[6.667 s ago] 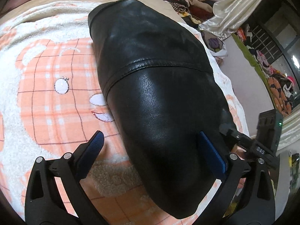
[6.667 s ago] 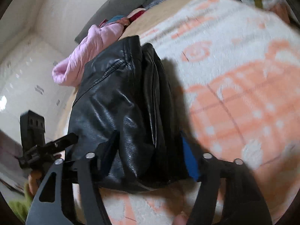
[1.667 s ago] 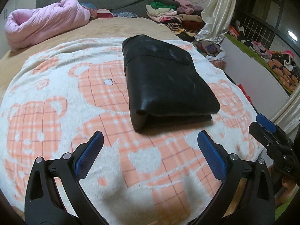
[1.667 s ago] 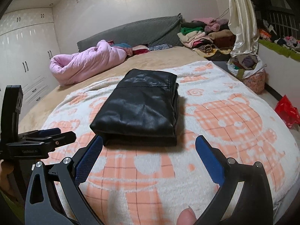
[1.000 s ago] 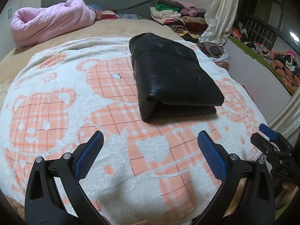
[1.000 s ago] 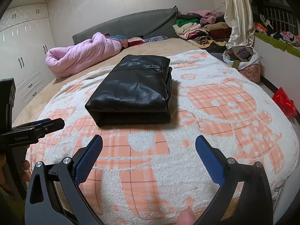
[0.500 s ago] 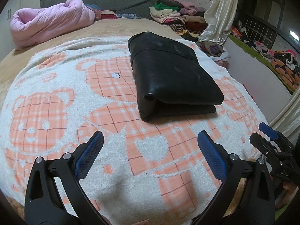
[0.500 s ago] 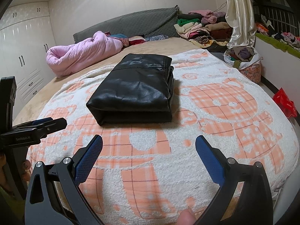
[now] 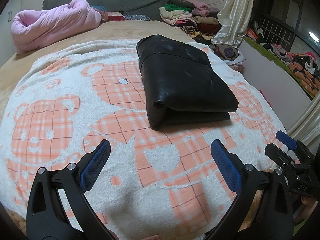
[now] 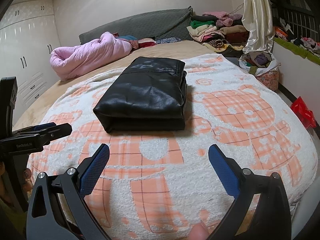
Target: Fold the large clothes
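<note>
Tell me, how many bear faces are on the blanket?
4 that I can make out: one by the left edge, one beside the jacket, and one right of it; another is partly hidden.

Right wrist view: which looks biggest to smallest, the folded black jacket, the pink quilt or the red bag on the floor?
1. Folded black jacket, though it lies nearest the camera.
2. Pink quilt, close behind; farther off, so its true rank is unsure.
3. Red bag, clearly smallest.
</note>
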A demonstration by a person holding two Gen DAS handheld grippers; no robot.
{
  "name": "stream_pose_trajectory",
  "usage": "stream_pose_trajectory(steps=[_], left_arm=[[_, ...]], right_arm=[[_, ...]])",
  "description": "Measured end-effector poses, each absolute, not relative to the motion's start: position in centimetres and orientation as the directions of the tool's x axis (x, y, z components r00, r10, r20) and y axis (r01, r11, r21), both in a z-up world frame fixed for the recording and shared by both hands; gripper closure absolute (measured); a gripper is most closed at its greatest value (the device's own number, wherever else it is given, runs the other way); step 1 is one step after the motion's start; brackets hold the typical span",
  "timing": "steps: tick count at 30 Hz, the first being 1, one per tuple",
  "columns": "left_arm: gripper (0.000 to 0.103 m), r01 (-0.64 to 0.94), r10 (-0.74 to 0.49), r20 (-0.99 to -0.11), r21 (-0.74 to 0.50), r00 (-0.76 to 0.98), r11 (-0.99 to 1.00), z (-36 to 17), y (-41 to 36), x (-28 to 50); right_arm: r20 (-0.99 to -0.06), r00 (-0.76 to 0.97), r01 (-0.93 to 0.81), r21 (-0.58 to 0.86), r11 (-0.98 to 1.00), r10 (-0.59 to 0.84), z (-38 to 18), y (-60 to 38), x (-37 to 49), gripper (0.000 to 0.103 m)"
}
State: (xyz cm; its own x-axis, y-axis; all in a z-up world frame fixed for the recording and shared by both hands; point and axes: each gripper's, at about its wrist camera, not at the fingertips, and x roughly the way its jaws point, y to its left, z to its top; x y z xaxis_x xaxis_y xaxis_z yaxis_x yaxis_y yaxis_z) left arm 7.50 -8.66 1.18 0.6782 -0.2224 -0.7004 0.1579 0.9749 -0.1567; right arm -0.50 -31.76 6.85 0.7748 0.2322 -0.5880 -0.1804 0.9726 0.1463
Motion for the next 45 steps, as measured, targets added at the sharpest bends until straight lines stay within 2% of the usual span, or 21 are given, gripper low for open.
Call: stream_pose_trajectory(steps=[37, 45], left_arm=[[0.009, 0.144, -0.184, -0.694, -0.116, 0.696, 0.983, 1.8, -8.3, 7.3], [0.009, 0.108, -0.147, -0.719, -0.101, 0.68, 0.989, 0.8, -7.2, 7.8]], right_arm=[[-0.586, 0.776, -0.174, 0.155, 0.973, 0.232, 7.1, -31.9, -0.8, 0.004], [-0.569, 0.803, -0.086, 0.185, 0.979, 0.178, 7.3, -34.3, -1.9, 0.004]])
